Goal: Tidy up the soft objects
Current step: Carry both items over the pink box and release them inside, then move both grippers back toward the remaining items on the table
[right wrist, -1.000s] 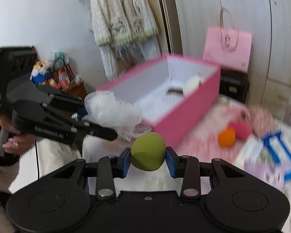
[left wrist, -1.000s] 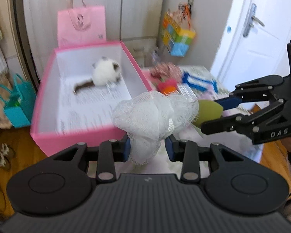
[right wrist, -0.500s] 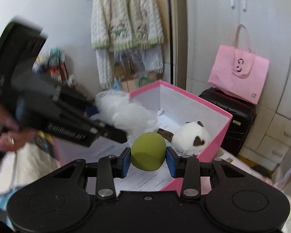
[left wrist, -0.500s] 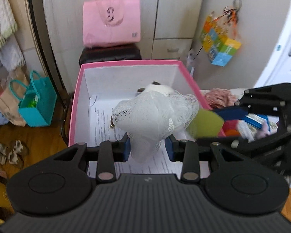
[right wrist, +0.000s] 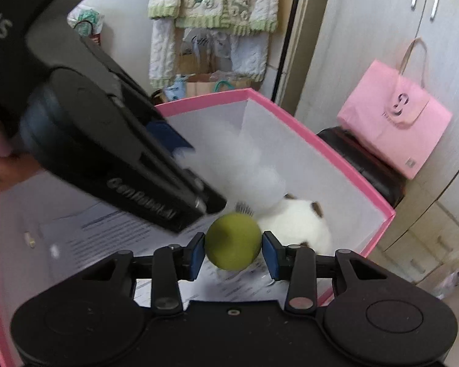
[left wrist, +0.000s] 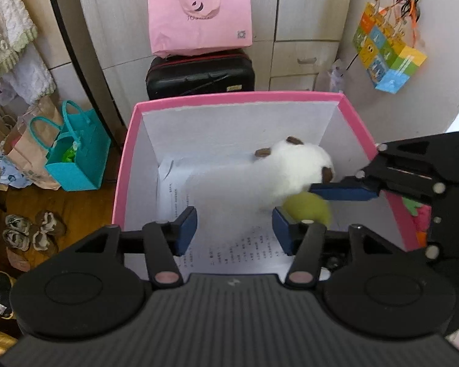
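Since half a second ago the left gripper [left wrist: 234, 229] has let go: jaws wide apart, empty, and the white mesh pouf [right wrist: 244, 165] is a blur dropping into the pink box [left wrist: 238, 96], toward its far right corner by the fluffy plush [left wrist: 296, 168]. Right gripper [right wrist: 233, 255] is open around the smooth green ball [right wrist: 232, 242], pads barely off it, straight above the paper-lined floor.

Green ball [right wrist: 232, 243] (blurred) over pink box [right wrist: 345, 168]
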